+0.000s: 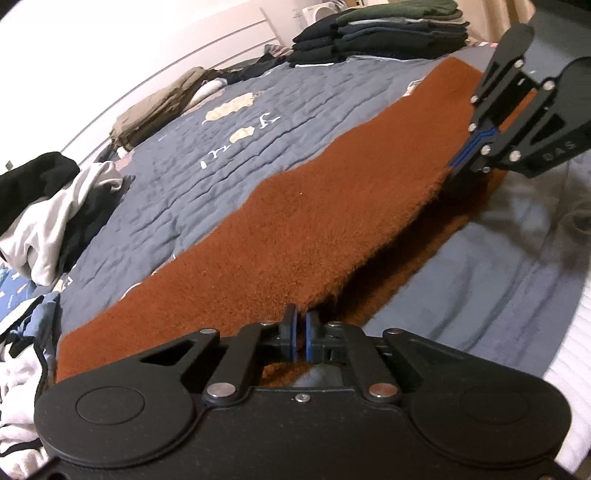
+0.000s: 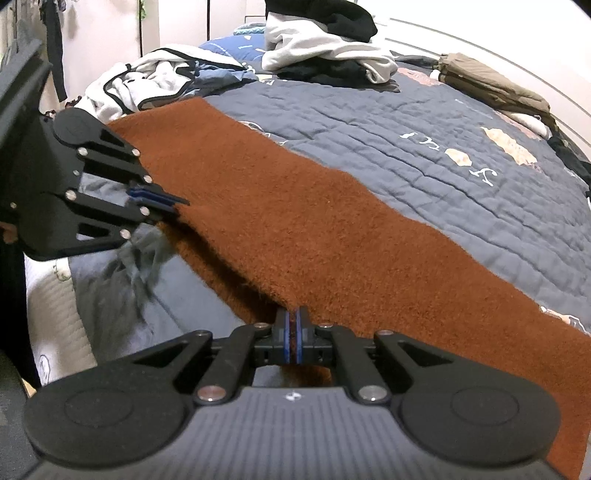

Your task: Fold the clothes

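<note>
Both clamped on the near edge of the fuzzy rust-brown fleece garment (image 1: 295, 221): left hand-held gripper (image 1: 300, 334) at lower centre, right hand-held gripper (image 2: 293, 332) likewise. Best lifted level, carried evenly across the quilted navy bed cover (image 1: 207, 155), edges matched.

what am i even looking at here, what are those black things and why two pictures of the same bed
The black things are hand-held tongs, one in each of a person's hands; there is no robot arm. Each carries a wide-angle camera looking forward along its two fingers, so each picture is one tool's own view.

In the left view, the left tongs sit at the bottom and the right tongs show at upper right. The right view mirrors this: right tongs at the bottom, left tongs at the left.

Both are shut on the near long edge of a rust-brown fuzzy cloth, lifting that edge off the blue quilt. Also on the bed: a stack of folded dark clothes, olive folded trousers, and a rumpled pile of white and black clothes.
</note>
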Demonstrator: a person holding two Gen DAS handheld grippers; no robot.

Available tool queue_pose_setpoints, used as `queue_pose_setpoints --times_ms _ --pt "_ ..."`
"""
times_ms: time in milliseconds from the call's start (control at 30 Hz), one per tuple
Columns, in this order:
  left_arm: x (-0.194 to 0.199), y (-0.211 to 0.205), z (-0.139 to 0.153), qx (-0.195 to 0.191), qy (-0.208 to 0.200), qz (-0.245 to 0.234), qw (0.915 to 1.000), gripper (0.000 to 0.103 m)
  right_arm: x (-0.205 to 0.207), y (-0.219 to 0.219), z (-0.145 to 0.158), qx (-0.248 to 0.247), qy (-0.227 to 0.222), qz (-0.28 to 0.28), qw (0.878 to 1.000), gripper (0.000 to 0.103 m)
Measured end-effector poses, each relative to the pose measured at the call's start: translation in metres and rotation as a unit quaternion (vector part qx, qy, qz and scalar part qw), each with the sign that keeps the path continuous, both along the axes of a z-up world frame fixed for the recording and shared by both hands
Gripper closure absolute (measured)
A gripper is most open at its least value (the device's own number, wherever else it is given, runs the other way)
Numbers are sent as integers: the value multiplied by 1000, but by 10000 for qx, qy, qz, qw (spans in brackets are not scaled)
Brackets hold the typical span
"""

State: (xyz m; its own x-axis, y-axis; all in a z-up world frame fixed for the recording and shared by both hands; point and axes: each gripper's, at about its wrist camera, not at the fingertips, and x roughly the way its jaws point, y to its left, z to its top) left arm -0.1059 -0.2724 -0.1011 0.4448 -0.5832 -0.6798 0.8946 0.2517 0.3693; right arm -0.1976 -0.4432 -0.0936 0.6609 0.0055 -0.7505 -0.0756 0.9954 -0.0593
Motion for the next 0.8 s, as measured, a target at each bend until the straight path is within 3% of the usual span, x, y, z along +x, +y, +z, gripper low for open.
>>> queue_pose_setpoints --times_ms 133,300,400,500,667,800 --pt "-5 4 0 96 -5 -94 9999 99 -2 3 -1 -64 97 132 9998 100" --pt "-11 -2 -15 396 -358 -155 9985 95 0 10 -14 -494 268 209 9982 98" --pt "-10 1 -12 411 -198 -247 9987 82 -1 13 -18 -571 485 288 9968 96" --pt "-4 7 -1 163 179 -256 9994 60 -6 1 -5 -121 397 172 9990 93" --pt "18 17 25 -578 928 118 9939 58 -26 -49 29 628 -339 -647 9953 72" --pt "28 18 33 -918 1140 425 9883 58 -53 -110 37 549 -674 -1937 9772 64"
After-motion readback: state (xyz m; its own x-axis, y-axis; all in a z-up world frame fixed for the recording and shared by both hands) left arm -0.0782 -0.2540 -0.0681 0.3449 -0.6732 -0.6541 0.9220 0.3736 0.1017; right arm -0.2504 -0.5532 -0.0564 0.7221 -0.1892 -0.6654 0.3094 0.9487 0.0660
